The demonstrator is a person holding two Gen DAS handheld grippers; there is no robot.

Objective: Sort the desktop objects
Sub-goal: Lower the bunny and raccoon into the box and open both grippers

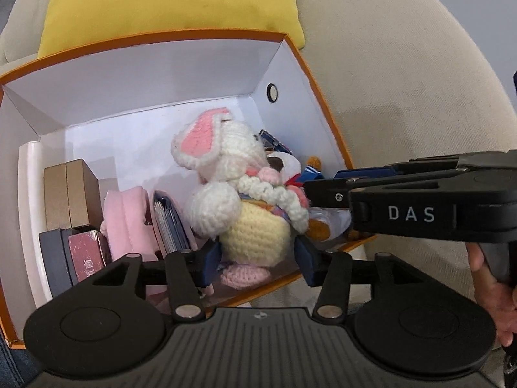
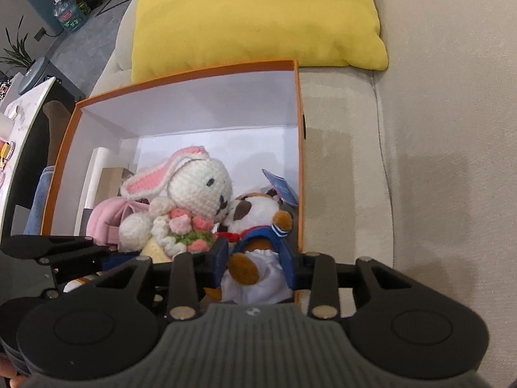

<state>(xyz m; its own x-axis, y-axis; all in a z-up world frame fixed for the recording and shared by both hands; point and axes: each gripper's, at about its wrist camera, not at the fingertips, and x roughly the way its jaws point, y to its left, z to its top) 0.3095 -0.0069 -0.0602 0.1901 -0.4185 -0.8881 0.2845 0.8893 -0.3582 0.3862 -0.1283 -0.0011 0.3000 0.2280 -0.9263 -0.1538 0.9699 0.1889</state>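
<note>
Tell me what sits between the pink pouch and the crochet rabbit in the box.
A dark card wallet stands between the pink pouch and crochet rabbit, seen from the left wrist.

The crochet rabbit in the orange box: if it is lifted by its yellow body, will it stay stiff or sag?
The crochet rabbit looks soft and stuffed, so probably light and squashy. Its long ear already droops, so it would likely flop. The yarn should grip well, hardly slippery.

The left gripper (image 1: pixel 257 255) straddles the crocheted rabbit (image 1: pixel 232 194) inside the orange box (image 1: pixel 320 103), pads just off its yellow body, while the right gripper (image 1: pixel 326 186) reaches in beside it.
</note>
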